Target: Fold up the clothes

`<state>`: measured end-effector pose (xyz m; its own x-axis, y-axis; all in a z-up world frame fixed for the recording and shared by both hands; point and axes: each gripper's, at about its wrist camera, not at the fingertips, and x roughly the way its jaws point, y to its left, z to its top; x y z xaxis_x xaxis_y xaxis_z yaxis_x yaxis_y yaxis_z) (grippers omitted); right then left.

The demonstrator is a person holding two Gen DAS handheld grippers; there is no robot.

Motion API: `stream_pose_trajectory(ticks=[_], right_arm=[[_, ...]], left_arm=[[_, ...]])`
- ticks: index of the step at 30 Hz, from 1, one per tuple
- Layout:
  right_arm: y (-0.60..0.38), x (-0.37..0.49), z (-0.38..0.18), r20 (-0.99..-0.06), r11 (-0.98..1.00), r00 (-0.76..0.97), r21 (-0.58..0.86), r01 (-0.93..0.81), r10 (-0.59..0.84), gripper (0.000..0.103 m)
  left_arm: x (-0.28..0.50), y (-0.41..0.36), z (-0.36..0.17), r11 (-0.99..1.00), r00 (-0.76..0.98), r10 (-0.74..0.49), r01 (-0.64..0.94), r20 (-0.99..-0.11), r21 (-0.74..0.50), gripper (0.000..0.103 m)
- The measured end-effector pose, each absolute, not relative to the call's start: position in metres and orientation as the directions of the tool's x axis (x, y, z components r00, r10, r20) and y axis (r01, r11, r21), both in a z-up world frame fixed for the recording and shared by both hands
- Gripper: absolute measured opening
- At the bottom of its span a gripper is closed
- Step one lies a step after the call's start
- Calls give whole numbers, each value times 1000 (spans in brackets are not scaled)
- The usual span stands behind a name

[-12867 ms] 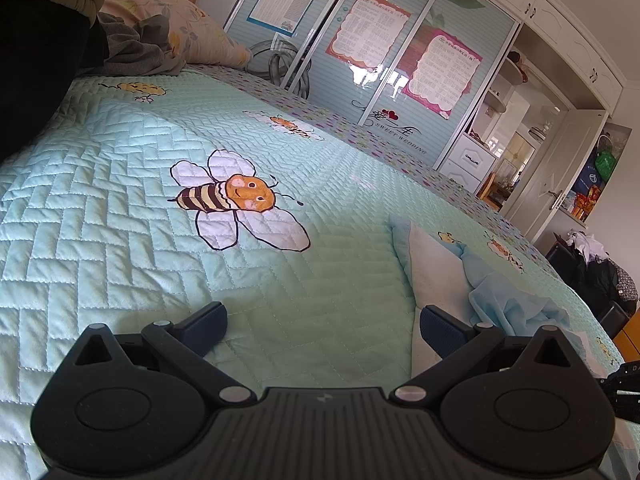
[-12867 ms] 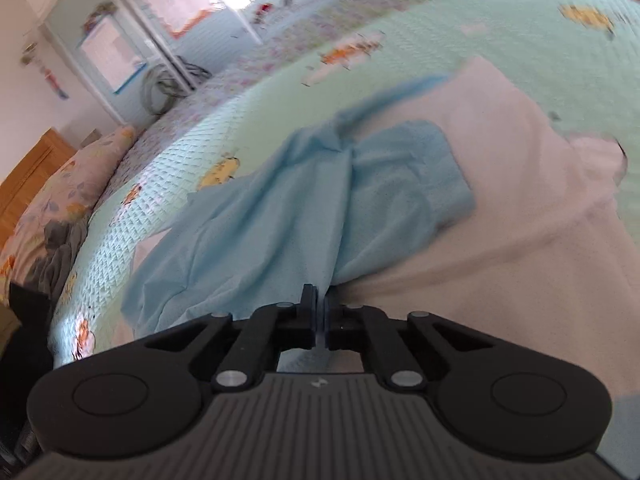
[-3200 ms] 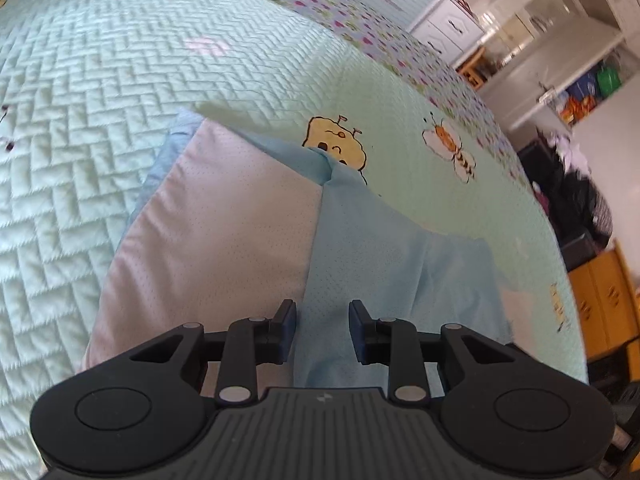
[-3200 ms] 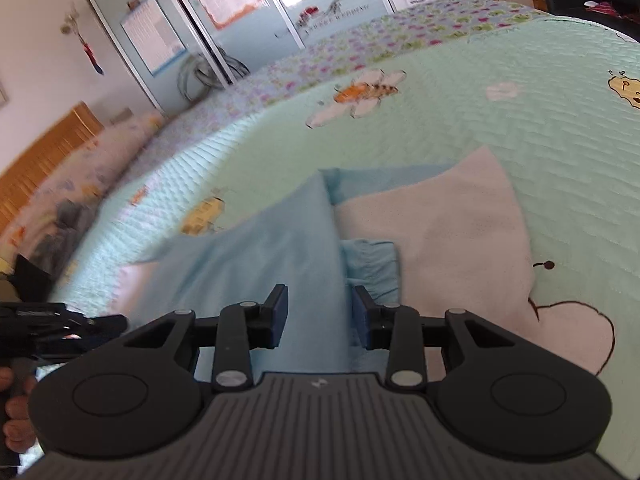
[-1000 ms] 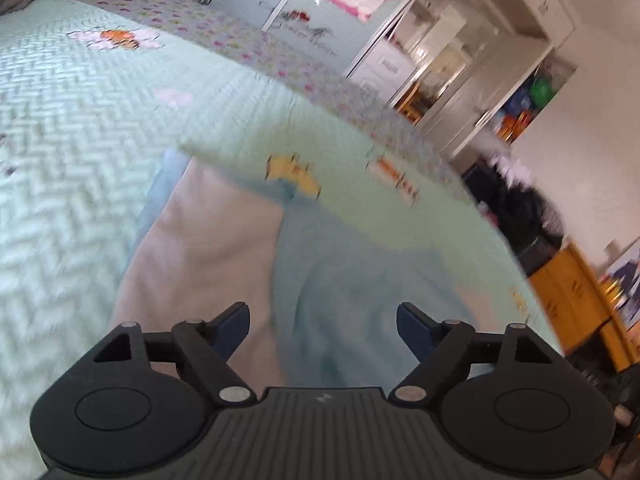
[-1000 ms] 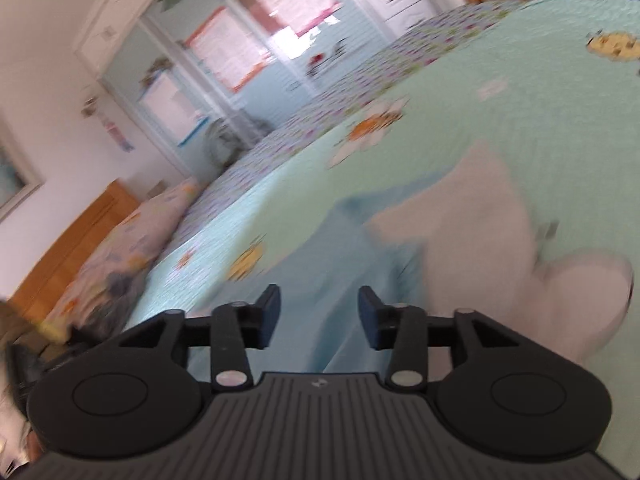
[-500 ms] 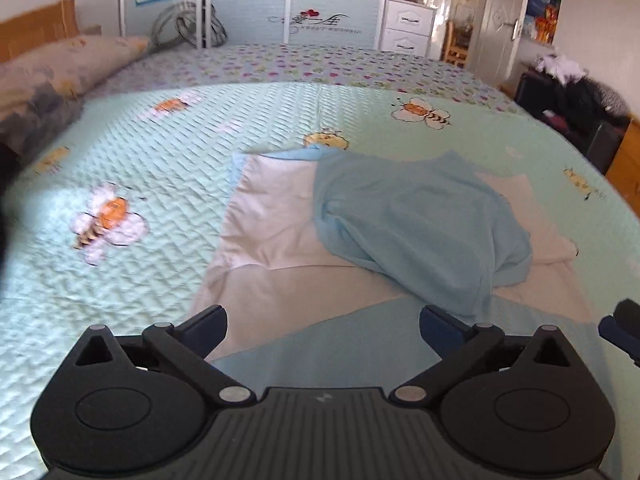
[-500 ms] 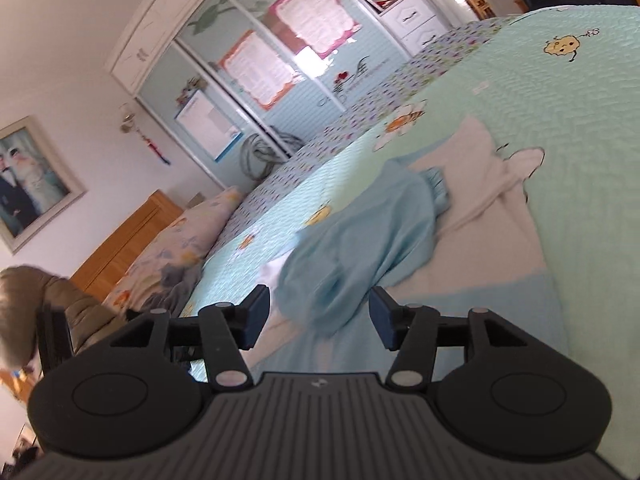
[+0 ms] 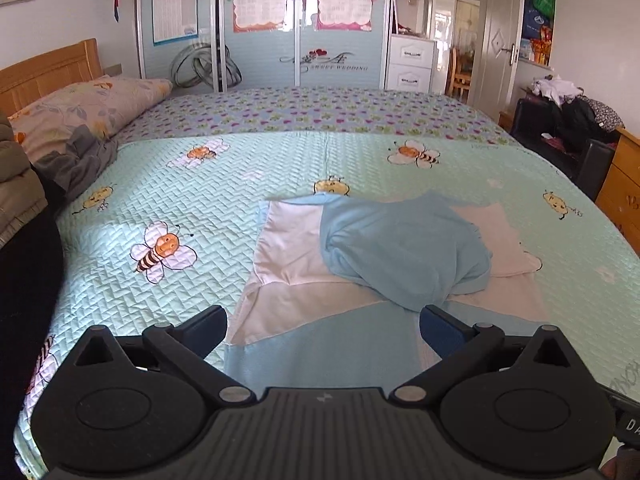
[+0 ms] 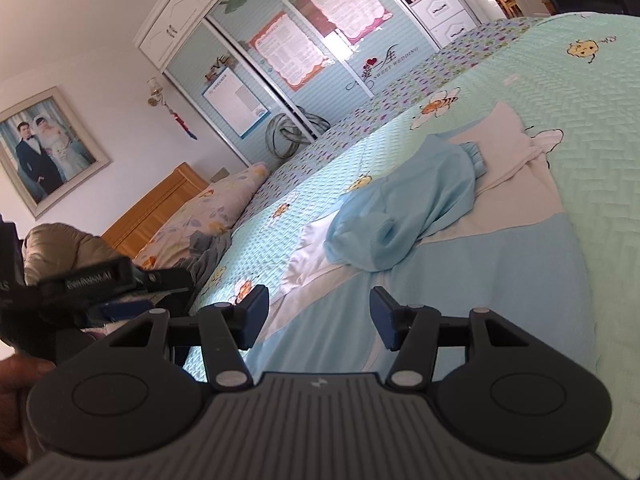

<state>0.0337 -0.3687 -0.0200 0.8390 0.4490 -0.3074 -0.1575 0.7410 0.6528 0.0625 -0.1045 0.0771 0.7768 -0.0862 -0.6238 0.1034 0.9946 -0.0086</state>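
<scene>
A white and light-blue top [image 9: 288, 248] lies flat on the mint bee-print quilt [image 9: 200, 208]. Its light-blue sleeves [image 9: 400, 248] are bunched in a heap across the chest, and its blue lower part [image 9: 320, 352] reaches toward me. My left gripper [image 9: 322, 328] hovers over that near part, wide open and holding nothing. In the right wrist view the same top [image 10: 400, 208] lies ahead. My right gripper [image 10: 320, 312] is open above the hem, nothing between its fingers. The left gripper [image 10: 100, 280] shows at the left edge there.
A floral pillow [image 9: 88, 108] and crumpled grey clothing [image 9: 80, 160] lie at the wooden headboard [image 9: 48, 68]. Sliding wardrobe doors [image 9: 296, 24] stand beyond the bed. A dark pile of clothes [image 9: 568, 120] and a wooden dresser [image 9: 624, 192] are at the right. A person's jacket [image 9: 16, 184] fills the left edge.
Both grippers have drawn back and up from the top, so more of the bed shows. The left jaws spread wider. The sleeves now rest heaped on the chest.
</scene>
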Motion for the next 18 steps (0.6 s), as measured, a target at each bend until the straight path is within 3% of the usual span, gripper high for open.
stream_pose_trajectory(ticks=[18], right_arm=[[-343, -5, 4, -292, 759, 833, 616, -212, 470, 59]], left_arm=[[8, -98, 117, 994, 838, -100, 109, -537, -16, 102]])
